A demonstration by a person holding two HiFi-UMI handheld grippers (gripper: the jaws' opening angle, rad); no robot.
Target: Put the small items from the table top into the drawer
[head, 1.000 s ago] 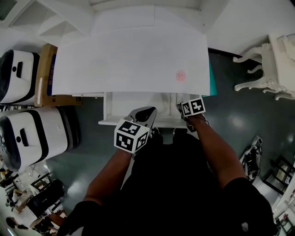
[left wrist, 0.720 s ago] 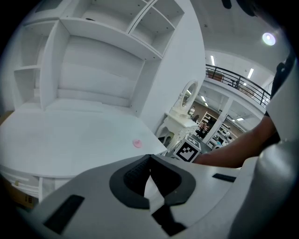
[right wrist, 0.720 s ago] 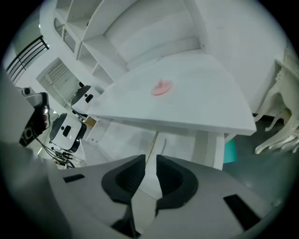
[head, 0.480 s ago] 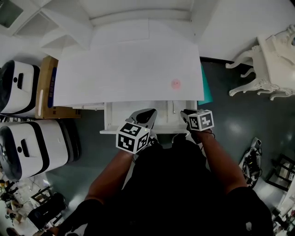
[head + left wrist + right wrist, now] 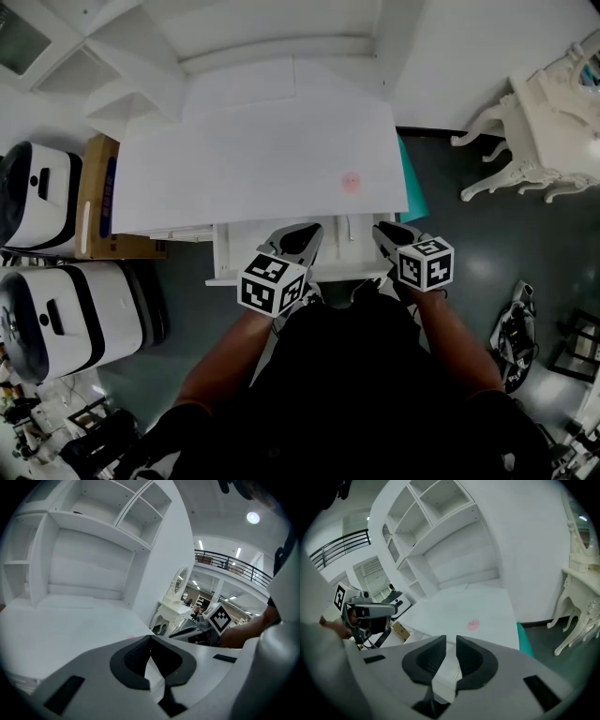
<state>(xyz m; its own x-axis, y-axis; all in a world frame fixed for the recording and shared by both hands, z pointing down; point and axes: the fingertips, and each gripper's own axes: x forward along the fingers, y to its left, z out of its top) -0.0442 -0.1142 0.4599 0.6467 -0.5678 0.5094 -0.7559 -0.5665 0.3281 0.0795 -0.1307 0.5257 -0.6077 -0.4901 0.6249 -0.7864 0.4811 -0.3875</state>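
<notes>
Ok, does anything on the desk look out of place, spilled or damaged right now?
Nothing looks spilled, askew or damaged. The drawer stands open under the desk's front edge. One small pink item lies on the white table top near its right front corner, not yet in the drawer.

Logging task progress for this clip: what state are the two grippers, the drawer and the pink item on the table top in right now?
Left gripper: jaws shut, nothing held.
Right gripper: jaws slightly apart, nothing between them.
Drawer: pulled open.
Pink item: lying on the table top, not yet in the drawer.
</notes>
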